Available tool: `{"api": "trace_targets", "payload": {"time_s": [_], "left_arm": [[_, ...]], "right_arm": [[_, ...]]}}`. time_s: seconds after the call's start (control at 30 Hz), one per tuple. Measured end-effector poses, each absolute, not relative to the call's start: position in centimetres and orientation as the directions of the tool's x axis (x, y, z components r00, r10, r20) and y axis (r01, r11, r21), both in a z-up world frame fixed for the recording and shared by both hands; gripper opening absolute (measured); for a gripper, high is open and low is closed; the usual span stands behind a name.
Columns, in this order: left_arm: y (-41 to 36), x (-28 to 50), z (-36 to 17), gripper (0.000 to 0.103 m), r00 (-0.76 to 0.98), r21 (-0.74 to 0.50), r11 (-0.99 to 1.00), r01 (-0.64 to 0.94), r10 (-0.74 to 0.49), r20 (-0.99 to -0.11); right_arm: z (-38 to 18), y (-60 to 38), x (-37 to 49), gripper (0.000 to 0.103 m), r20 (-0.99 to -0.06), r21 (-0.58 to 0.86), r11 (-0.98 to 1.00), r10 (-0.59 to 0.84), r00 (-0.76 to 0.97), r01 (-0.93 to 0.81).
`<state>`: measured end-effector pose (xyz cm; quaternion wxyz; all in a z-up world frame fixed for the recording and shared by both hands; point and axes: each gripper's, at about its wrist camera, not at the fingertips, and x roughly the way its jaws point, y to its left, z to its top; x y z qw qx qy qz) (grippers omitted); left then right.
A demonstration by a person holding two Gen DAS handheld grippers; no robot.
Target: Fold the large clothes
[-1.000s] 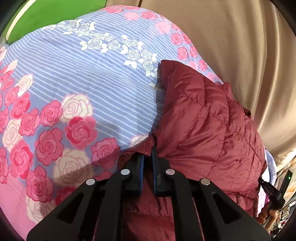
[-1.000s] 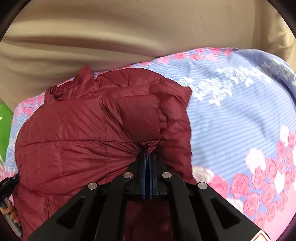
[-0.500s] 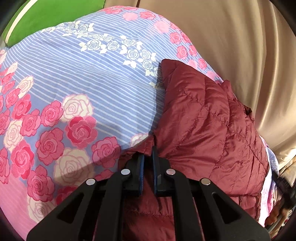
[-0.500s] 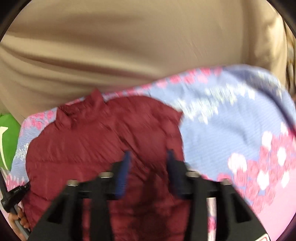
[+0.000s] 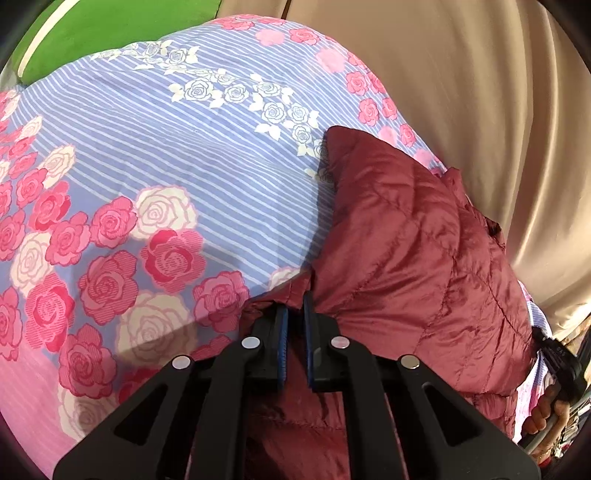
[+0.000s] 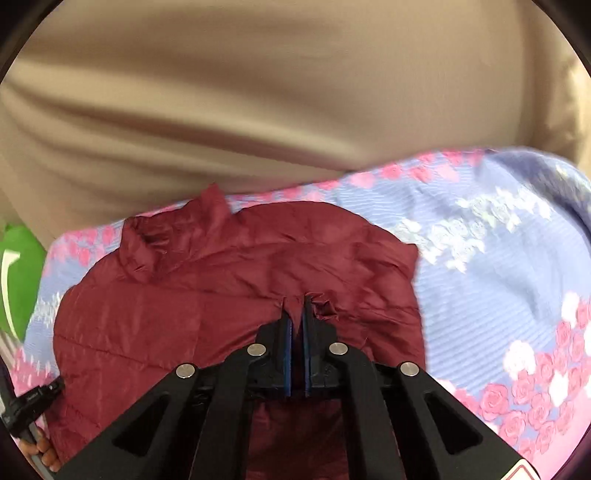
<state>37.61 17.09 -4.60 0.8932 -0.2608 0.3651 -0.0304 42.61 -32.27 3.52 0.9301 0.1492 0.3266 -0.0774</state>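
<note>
a maroon quilted jacket [image 5: 417, 266] lies on a bed under a floral sheet [image 5: 155, 177] of blue stripes and pink roses, with beige curtain [image 5: 480, 110] folds hanging just beyond the far edge.

my left gripper [image 5: 295, 317] has its 2 fingers nearly together, blue pads clamped on a thin fold at the jacket's near left hem; the fabric rises from the pinch and spreads away to the right, its far corner resting on the white rose band of the sheet. a green panel [image 5: 107, 29] shows at the far left corner of that view.

my right gripper [image 6: 294, 308] has its fingers drawn close with a narrow slot between the blue pads. a strip of maroon cloth shows in the slot and a crumpled tuck sits just right of the right finger, but the view is motion-blurred and i cannot tell whether the pads are truly gripping the cloth or merely poised over it.

seen from the right wrist, the jacket covers the left half of the bed, collar [image 6: 173, 236] standing up at the far side near the curtain, the bare sheet stretching off to the right. the other handset and the hand [image 6: 40, 448] around it appear at the near left edge, just beside the jacket's side.
</note>
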Motion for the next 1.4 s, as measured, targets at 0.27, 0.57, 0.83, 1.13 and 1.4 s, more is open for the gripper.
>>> {"api": "trace_targets", "payload": {"time_s": [0.27,0.57,0.83,1.13,1.4], "left_arm": [[16.8,37.8,-4.5,0.007,0.726,-0.469,0.873,-0.136,-0.235,-0.646],[16.8,38.3,-4.5,0.007,0.724,-0.468,0.874,-0.131,-0.238,-0.647],[17.2,38.1,-4.7,0.008,0.726,-0.486,0.866,-0.122,-0.256,-0.638],[17.1,38.2,-4.7,0.008,0.725,-0.477,0.871,-0.121,-0.25,-0.642],[17.0,38.3,-4.7,0.008,0.725,-0.475,0.872,-0.119,-0.251,-0.642]], "right_arm": [[3.0,-29.2,42.3,0.017,-0.672,0.011,0.94,-0.245,0.699,0.34],[4.9,-15.2,43.8,0.014,-0.676,0.131,0.981,0.195,0.711,-0.145],[2.2,-20.0,44.9,0.002,-0.711,0.07,0.996,0.089,0.698,-0.056],[3.4,-35.3,36.5,0.052,-0.674,0.202,0.949,-0.044,0.738,0.241],[5.0,-32.1,38.5,0.004,-0.629,0.095,0.98,-0.077,0.774,0.175]]}}
